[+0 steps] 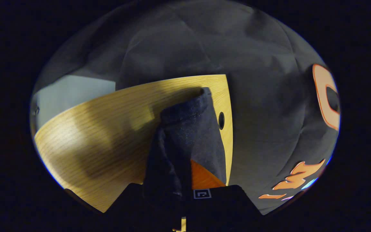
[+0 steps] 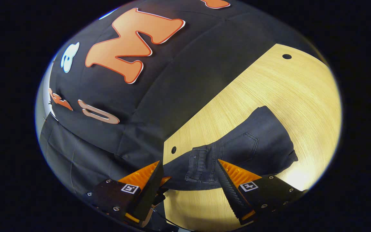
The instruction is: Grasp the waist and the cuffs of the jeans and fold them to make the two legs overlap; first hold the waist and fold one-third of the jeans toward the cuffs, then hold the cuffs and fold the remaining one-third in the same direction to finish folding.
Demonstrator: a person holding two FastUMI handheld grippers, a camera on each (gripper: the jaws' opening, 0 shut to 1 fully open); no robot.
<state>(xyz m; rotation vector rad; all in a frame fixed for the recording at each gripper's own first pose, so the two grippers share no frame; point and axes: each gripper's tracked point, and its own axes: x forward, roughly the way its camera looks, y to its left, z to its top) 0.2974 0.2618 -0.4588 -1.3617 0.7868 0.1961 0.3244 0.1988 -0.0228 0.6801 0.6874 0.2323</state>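
The jeans point(image 2: 237, 151) lie on the desk point(image 2: 285, 96), one end clamped in the left gripper point(image 1: 185, 190). The right gripper point(image 2: 188, 180) hovers apart over the waist. Denim looks soft but weighty; pinch the thick waistband.

No word, brand or number can be read. The only signs are small square coded tags: one point(image 1: 202, 193) on the left gripper point(image 1: 179, 180), and one on each finger of the right gripper point(image 2: 188, 162), the left-hand tag point(image 2: 130, 188) and the right-hand tag point(image 2: 248, 186). Their patterns spell nothing. The jeans point(image 2: 237, 151) show stitching and a pocket, with no lettering.
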